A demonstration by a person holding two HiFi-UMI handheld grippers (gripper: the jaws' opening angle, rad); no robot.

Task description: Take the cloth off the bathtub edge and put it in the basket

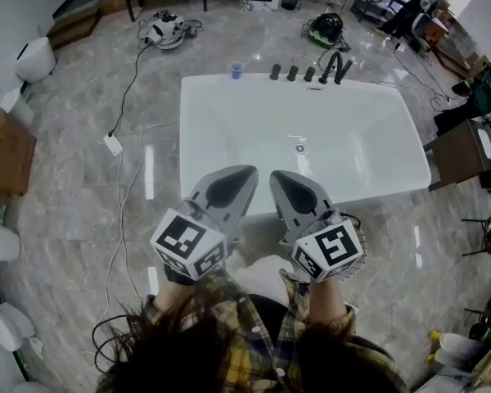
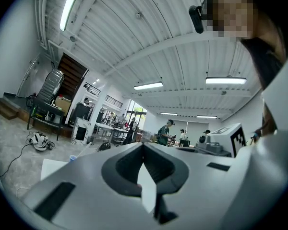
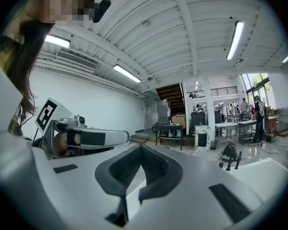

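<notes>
The white bathtub (image 1: pixel 204 105) lies straight ahead in the head view. I see no cloth on its rim and no basket in any view. My left gripper (image 1: pixel 250 172) and right gripper (image 1: pixel 277 175) are held side by side over the tub's near edge, both pointing level toward the tub. In the left gripper view the left gripper (image 2: pixel 143 145) has its jaws shut with nothing between them. In the right gripper view the right gripper (image 3: pixel 141 148) is likewise shut and empty. Each gripper shows at the edge of the other's view.
Black taps (image 1: pixel 331 65) and a blue cup (image 1: pixel 236 70) stand on the tub's far rim. A cable with a white plug (image 1: pixel 113 144) trails across the marble floor at left. A cardboard box (image 1: pixel 4 150) sits far left, and furniture (image 1: pixel 462 150) stands right.
</notes>
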